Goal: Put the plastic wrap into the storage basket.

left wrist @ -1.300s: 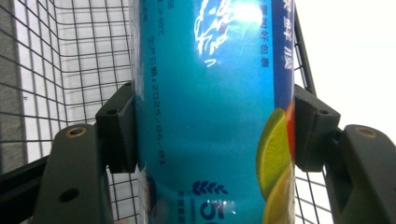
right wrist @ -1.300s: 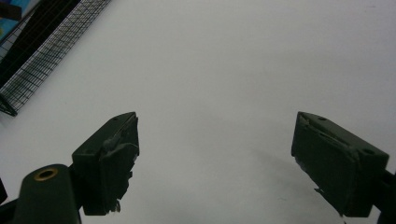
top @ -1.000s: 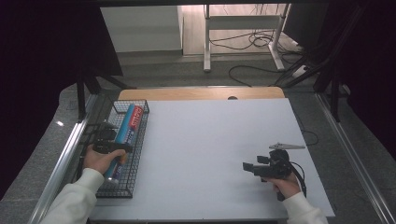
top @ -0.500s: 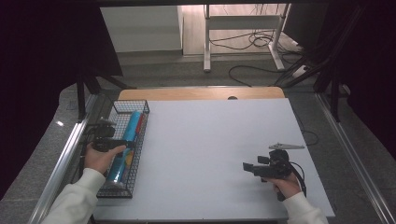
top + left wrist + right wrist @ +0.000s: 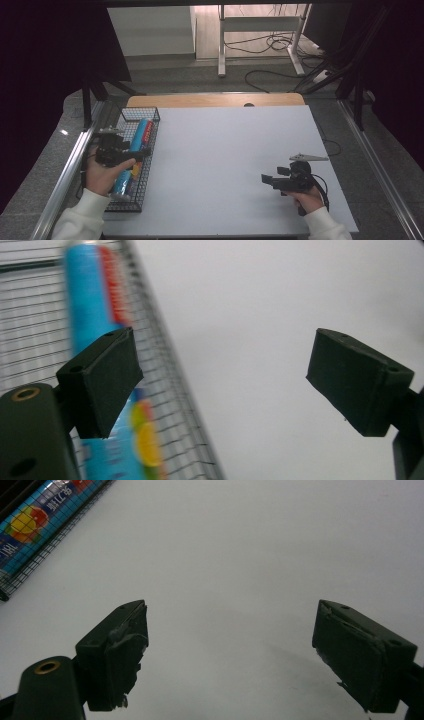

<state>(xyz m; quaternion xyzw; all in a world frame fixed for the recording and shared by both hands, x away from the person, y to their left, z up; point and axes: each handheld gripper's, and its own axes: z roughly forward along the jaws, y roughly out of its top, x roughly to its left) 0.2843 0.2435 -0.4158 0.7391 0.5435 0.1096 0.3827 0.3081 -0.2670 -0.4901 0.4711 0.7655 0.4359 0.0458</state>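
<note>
A long blue tube [image 5: 138,134] with red lettering and fruit pictures lies lengthwise in the wire basket [image 5: 140,109] at the table's left edge. My left gripper [image 5: 145,153] hovers above the basket's right rim, pointing right. Its jaws have just opened, and they stand wide with nothing between them. In the left gripper view the tube [image 5: 85,305] lies behind the left jaw of that gripper [image 5: 220,355], inside the basket's mesh [image 5: 170,380]. My right gripper [image 5: 267,178] is held over the white table near the front right, open and empty [image 5: 230,625].
The white tabletop [image 5: 225,150] stretches between the two hands. A metal rail [image 5: 70,165] runs along the left of the basket. In the right gripper view the basket's corner [image 5: 50,545] with the tube [image 5: 35,520] lies far left.
The left gripper has let go of the blue tube, which now rests in the basket. The left hand has lifted and drawn toward the basket's right rim. The right hand has kept still.
</note>
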